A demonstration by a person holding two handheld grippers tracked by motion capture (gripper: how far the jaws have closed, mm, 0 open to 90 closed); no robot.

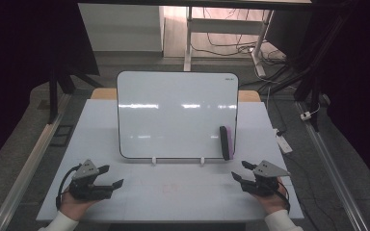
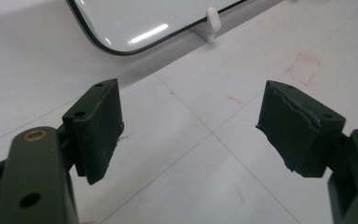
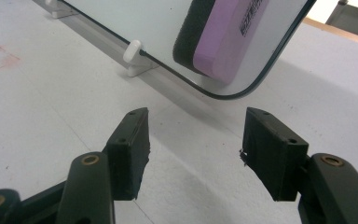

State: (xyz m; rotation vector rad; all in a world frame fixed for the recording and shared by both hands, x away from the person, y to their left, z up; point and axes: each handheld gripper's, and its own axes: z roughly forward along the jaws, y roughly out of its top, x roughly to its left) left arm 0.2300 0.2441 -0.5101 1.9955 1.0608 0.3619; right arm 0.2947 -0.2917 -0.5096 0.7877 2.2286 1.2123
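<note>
Left gripper (image 1: pixel 110 176), right gripper (image 1: pixel 238 171) agape

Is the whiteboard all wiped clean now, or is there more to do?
The whiteboard looks done: its face is blank, with no marks on it. The purple eraser sits on the board's lower right corner, not in a gripper. Nothing is in hand: the left gripper and right gripper are both open and empty, low over the table. If anything is left, perhaps only putting the eraser away.

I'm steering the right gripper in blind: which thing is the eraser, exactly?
Find the whiteboard propped upright on white clips mid-table. On its face, at its lower right corner, clings the eraser: a slim upright block, purple body with a black felt side. It is the board's sole attachment, just beyond the right gripper.
</note>
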